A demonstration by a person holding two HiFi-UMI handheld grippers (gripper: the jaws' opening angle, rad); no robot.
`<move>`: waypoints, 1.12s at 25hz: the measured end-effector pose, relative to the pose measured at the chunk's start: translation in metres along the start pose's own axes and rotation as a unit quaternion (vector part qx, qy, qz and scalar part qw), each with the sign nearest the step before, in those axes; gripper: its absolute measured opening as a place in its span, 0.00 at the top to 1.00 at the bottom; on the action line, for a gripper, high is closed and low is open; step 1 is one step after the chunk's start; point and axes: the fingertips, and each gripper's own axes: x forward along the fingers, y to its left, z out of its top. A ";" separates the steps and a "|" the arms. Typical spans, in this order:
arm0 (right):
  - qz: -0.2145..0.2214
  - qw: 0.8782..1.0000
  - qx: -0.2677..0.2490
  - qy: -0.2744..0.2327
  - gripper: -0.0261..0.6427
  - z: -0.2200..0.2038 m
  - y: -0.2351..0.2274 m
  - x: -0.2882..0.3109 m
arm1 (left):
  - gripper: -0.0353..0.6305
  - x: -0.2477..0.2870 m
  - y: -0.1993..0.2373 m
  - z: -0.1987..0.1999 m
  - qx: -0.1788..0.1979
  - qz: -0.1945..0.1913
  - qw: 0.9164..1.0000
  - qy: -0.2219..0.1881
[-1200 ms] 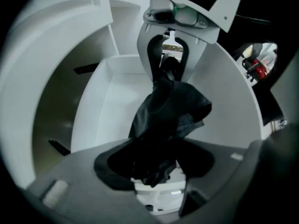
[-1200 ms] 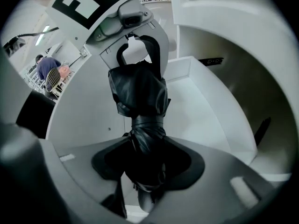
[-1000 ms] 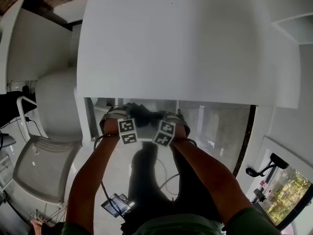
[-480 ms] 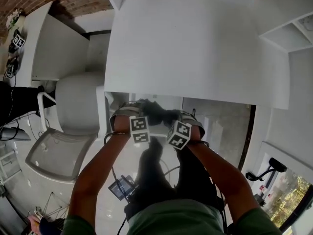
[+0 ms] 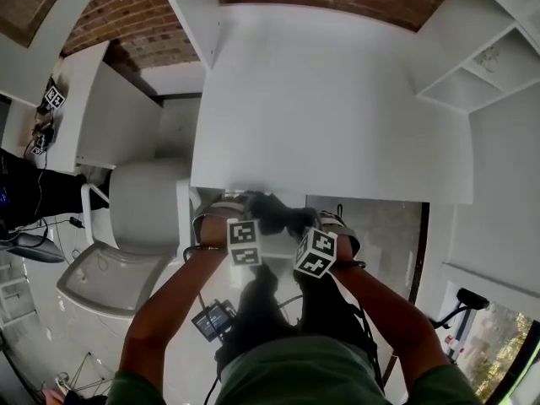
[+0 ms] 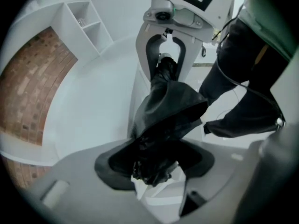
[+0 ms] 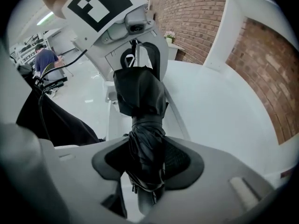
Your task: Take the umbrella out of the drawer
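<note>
Umbrella (image 5: 272,210) higher; left claw (image 6: 156,162), right claw (image 7: 147,161) down-tilted

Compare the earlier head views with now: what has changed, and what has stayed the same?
The left gripper and right gripper have lifted the umbrella upward, in front of the desk. Unchanged: each still grips one end of it.

Head view, centre: the umbrella (image 5: 274,212) shows only as a dark patch, its ends hidden. Upper right, things on the shelf (image 5: 460,78) are too small to tell.
</note>
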 end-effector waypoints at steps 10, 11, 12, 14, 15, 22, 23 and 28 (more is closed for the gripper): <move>-0.018 0.999 -0.017 -0.020 0.67 0.005 -0.019 -0.088 | 0.58 -0.075 0.020 0.045 -0.008 0.032 0.999 -0.016; -0.024 0.999 -0.018 -0.023 0.67 0.005 -0.024 -0.095 | 0.58 -0.080 0.026 0.050 -0.006 0.039 0.999 -0.017; -0.031 0.999 -0.020 -0.024 0.67 0.004 -0.030 -0.102 | 0.58 -0.085 0.031 0.055 -0.005 0.045 0.999 -0.017; -0.044 0.998 -0.024 -0.029 0.67 0.003 -0.043 -0.113 | 0.58 -0.093 0.043 0.064 -0.002 0.058 0.998 -0.018; -0.050 0.998 -0.026 -0.032 0.67 0.003 -0.049 -0.119 | 0.58 -0.097 0.050 0.069 0.000 0.065 0.998 -0.019; -0.092 0.994 -0.048 -0.041 0.67 -0.001 -0.104 -0.138 | 0.58 -0.107 0.100 0.091 -0.006 0.111 0.993 -0.025; -0.098 0.993 -0.051 -0.041 0.67 -0.001 -0.113 -0.138 | 0.58 -0.107 0.107 0.093 -0.008 0.117 0.993 -0.025; -0.121 0.989 -0.069 -0.040 0.67 -0.003 -0.154 -0.135 | 0.57 -0.098 0.144 0.099 -0.023 0.144 0.989 -0.033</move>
